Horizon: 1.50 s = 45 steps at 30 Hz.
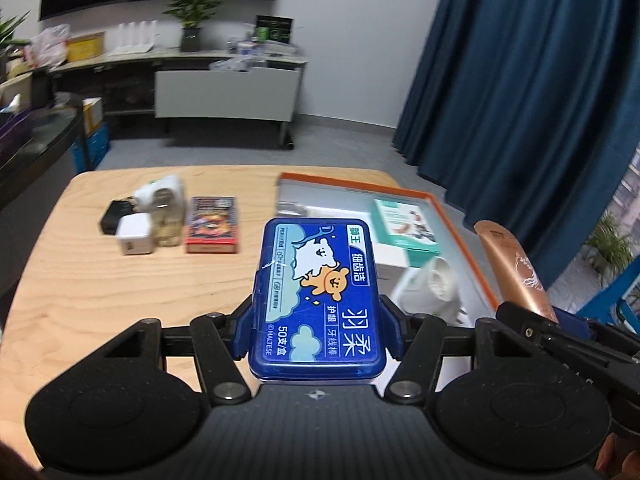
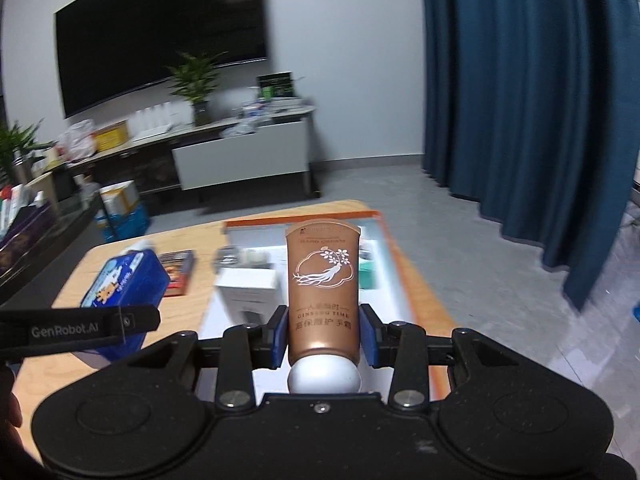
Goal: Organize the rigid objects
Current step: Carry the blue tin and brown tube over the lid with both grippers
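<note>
My left gripper [image 1: 316,330] is shut on a blue floss-pick box [image 1: 318,300] with cartoon animals, held above the wooden table [image 1: 100,280] beside the orange-rimmed tray [image 1: 460,232]. The box also shows in the right wrist view [image 2: 124,280]. My right gripper [image 2: 323,334] is shut on a copper hand cream tube [image 2: 323,284], white cap toward the camera, held over the tray [image 2: 396,256]. The tube also shows in the left wrist view [image 1: 516,268].
On the table's left lie a red card box [image 1: 212,220], a white charger [image 1: 134,236], a black adapter [image 1: 114,216] and a clear bottle [image 1: 168,216]. The tray holds a teal box [image 1: 404,224], a white box [image 2: 248,292] and a white item [image 1: 436,284].
</note>
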Motion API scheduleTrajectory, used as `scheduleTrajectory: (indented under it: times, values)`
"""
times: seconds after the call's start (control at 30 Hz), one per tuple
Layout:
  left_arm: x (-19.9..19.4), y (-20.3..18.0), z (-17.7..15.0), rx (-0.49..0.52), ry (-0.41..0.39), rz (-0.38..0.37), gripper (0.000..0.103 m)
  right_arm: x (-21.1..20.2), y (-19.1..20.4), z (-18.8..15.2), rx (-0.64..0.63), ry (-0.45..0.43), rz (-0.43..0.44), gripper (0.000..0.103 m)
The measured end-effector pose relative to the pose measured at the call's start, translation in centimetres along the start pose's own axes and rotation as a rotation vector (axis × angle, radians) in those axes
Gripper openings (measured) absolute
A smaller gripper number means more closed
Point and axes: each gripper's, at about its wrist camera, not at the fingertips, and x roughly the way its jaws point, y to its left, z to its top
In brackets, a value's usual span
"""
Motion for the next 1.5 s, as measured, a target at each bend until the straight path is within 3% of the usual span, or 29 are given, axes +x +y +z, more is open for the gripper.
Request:
scheduleTrajectory:
  times: [0.33,1.5]
  values:
    - [1.1,-1.8,-1.3,0.043,0.043,-0.016,0.062,0.7,-1.1,-0.9,0.017,0.021,-0.006,0.045]
    - [2.3,-2.0,-1.7,0.024,0.094,-0.015,0.062,3.5,-1.1,-1.1,0.003,0.090,-0.015,0.045]
